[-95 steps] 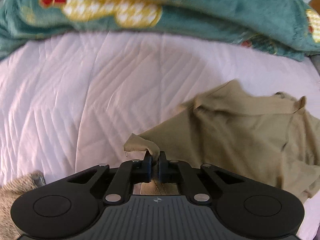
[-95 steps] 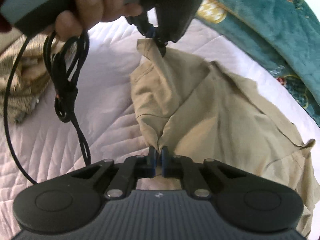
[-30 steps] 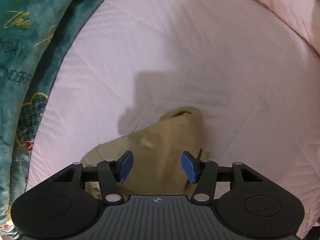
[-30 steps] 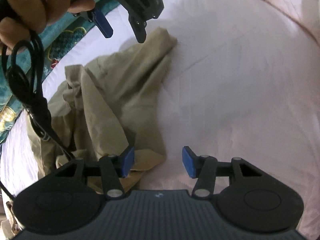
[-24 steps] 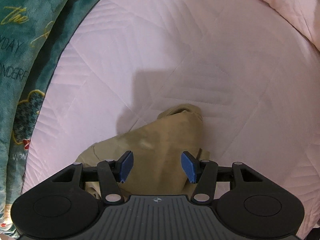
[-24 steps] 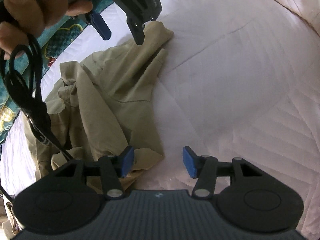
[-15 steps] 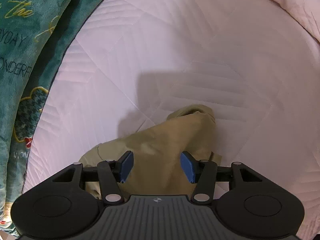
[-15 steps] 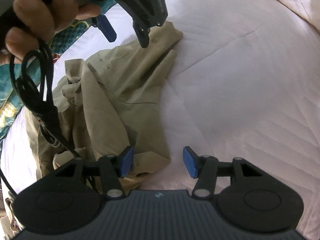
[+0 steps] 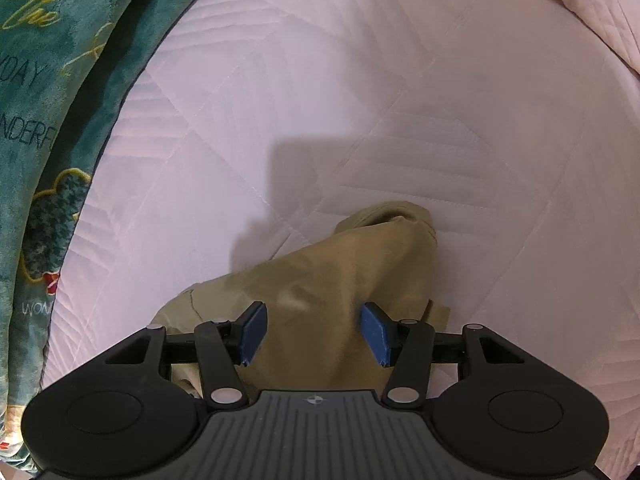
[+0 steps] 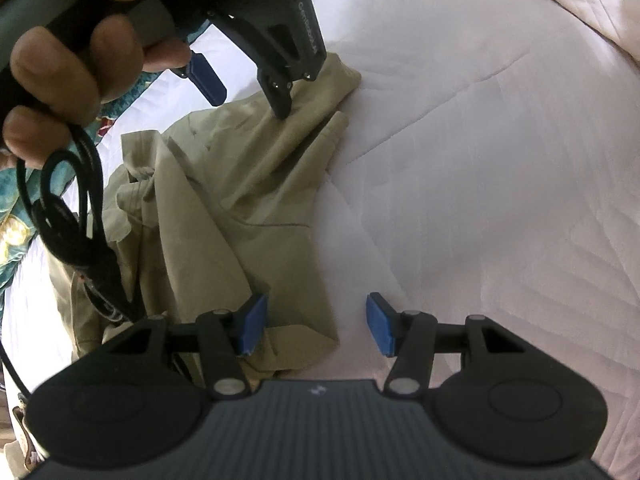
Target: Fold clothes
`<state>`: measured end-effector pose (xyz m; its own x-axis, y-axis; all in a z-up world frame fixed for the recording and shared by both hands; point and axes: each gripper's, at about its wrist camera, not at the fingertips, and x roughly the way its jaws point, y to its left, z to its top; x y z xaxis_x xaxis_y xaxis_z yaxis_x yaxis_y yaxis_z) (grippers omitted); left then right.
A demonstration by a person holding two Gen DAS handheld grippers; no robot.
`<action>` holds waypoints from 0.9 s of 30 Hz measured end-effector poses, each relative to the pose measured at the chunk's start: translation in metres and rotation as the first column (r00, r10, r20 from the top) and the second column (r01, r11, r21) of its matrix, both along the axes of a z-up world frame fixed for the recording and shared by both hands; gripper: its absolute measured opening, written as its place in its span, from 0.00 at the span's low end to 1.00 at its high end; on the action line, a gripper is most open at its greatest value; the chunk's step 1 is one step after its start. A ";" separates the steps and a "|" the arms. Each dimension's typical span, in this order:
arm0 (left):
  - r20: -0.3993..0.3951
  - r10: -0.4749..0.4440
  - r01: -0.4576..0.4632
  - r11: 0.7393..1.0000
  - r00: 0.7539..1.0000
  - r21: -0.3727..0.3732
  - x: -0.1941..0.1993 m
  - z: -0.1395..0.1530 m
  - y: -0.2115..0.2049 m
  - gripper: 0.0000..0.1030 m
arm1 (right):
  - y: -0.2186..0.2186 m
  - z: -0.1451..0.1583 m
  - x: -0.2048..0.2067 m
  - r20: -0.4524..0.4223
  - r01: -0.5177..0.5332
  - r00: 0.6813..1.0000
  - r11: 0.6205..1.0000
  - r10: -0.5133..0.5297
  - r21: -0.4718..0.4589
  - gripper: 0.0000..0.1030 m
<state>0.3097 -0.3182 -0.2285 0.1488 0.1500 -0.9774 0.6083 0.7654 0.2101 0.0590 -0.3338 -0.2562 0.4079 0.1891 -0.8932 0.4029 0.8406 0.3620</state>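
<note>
Both grippers hang spread over the khaki garment on the bed

The khaki garment [image 10: 248, 200] lies crumpled on the pale quilted bed [image 9: 400, 100]. The left gripper [image 9: 314, 334] hovers jaws apart above one corner, gripping nothing. The right gripper [image 10: 314, 324] is spread too, over the cloth's near edge. A teal blanket [image 9: 44, 80] runs alongside.
</note>
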 end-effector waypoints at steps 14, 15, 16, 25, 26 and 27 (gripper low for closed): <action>0.014 0.109 -0.109 0.994 0.994 -0.032 -0.018 0.030 0.064 0.53 | 0.002 0.006 0.008 0.013 -0.015 1.000 1.000 0.015 -0.019 0.54; 0.025 0.133 -0.131 0.990 0.991 -0.042 -0.023 0.038 0.077 0.53 | 0.003 0.009 0.008 0.019 -0.019 1.000 1.000 0.019 -0.024 0.54; 0.035 0.167 -0.165 0.985 0.985 -0.052 -0.029 0.045 0.095 0.53 | 0.004 0.011 0.008 0.024 -0.024 0.999 0.999 0.024 -0.029 0.54; 0.082 0.555 -0.549 0.832 0.828 -0.082 -0.128 0.067 0.295 0.53 | 0.012 0.028 0.014 0.036 -0.085 0.995 0.989 0.090 -0.120 0.54; 0.078 0.595 -0.589 0.804 0.800 -0.085 -0.141 0.065 0.315 0.52 | 0.014 0.030 0.014 0.035 -0.098 0.994 0.986 0.103 -0.136 0.54; 0.076 0.633 -0.627 0.774 0.771 -0.091 -0.154 0.063 0.333 0.51 | 0.015 0.031 0.015 0.034 -0.110 0.993 0.982 0.116 -0.152 0.54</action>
